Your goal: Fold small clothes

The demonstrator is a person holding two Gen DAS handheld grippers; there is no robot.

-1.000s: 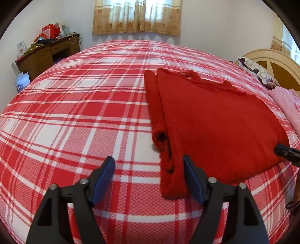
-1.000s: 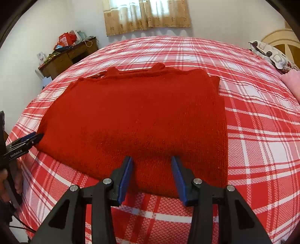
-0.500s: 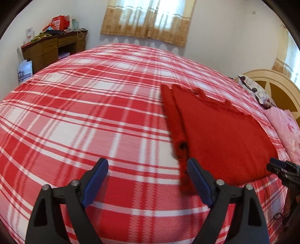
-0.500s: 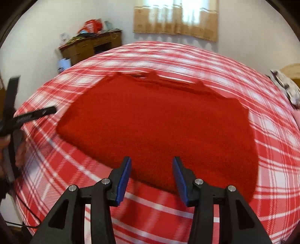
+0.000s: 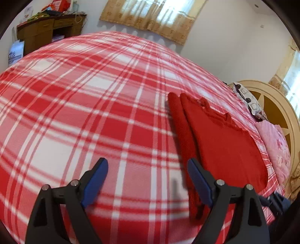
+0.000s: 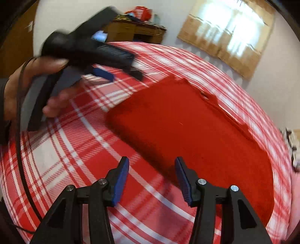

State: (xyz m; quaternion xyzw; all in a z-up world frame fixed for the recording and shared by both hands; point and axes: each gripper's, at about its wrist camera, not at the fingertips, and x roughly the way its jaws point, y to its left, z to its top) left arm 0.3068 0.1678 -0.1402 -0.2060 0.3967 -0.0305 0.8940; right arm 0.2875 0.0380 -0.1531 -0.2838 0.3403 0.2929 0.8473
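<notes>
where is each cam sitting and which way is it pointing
Left wrist view: on the left claw, looking forward over the plaid bed toward the curtained window; red sweater to its right; both own fingers show, spread open.
Right wrist view: on the right claw, facing the sweater; own open fingers, plus the left claw in the person's hand.
Shared: bed, sweater, desk, window.

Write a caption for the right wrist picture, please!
Open right gripper hovers near a folded red sweater on the plaid bedspread.
</notes>
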